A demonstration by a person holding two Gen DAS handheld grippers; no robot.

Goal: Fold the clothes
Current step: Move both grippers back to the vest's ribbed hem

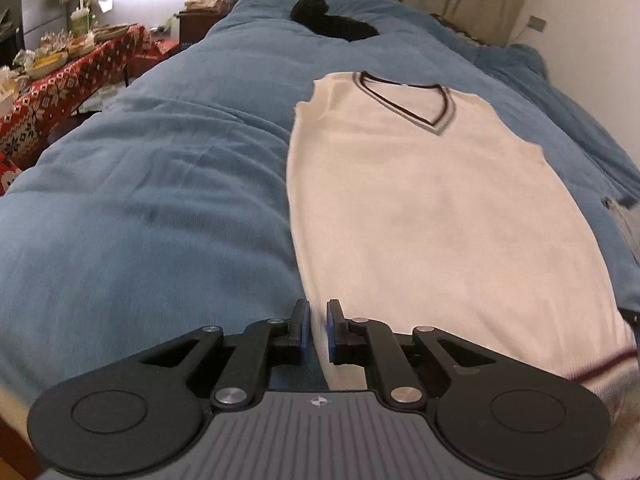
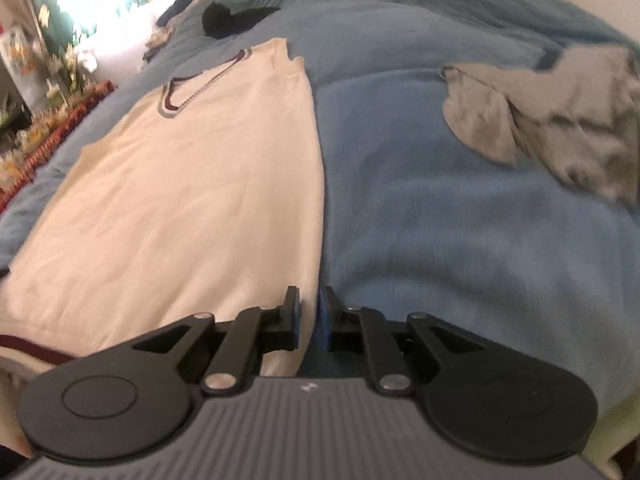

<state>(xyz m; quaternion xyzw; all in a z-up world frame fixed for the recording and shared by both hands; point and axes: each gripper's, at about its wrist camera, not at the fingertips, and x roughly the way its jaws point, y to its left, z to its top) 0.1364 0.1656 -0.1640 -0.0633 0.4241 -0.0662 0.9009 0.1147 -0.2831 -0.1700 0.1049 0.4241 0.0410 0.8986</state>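
Vest [image 1: 432,216], cream knit, sleeveless, V-neck trimmed in dark maroon and grey, with a matching maroon band at the hem; the landmark for all entries below. It lies flat, face up, on a blue duvet [image 1: 160,200] covering the bed, neck away from the tools, hem nearest them. This is probably so that both bottom corners can be reached at once for a first fold.

Left tool [image 1: 317,330]: over the vest's near left corner, straddling its side edge. Its jaws stand slightly apart with a narrow gap showing, and nothing seems to be pinched between the blue pads, though the view is soft here.

Right tool [image 2: 309,322]: over the vest's near right edge, where cream cloth meets duvet. Its jaws are a little apart and easing wider, with no cloth visibly between them.

Grey garment [image 2: 560,120]: crumpled in a heap on the duvet, well to the right of the vest, likely awaiting its turn.

Black item [image 1: 332,20]: a dark lump of cloth beyond the vest's neckline, near the head of the bed.

Red patterned cloth [image 1: 68,92]: a cluttered side table far left of the vest, off the bed.

Writing: none legible; only a small emblem on each tool body.
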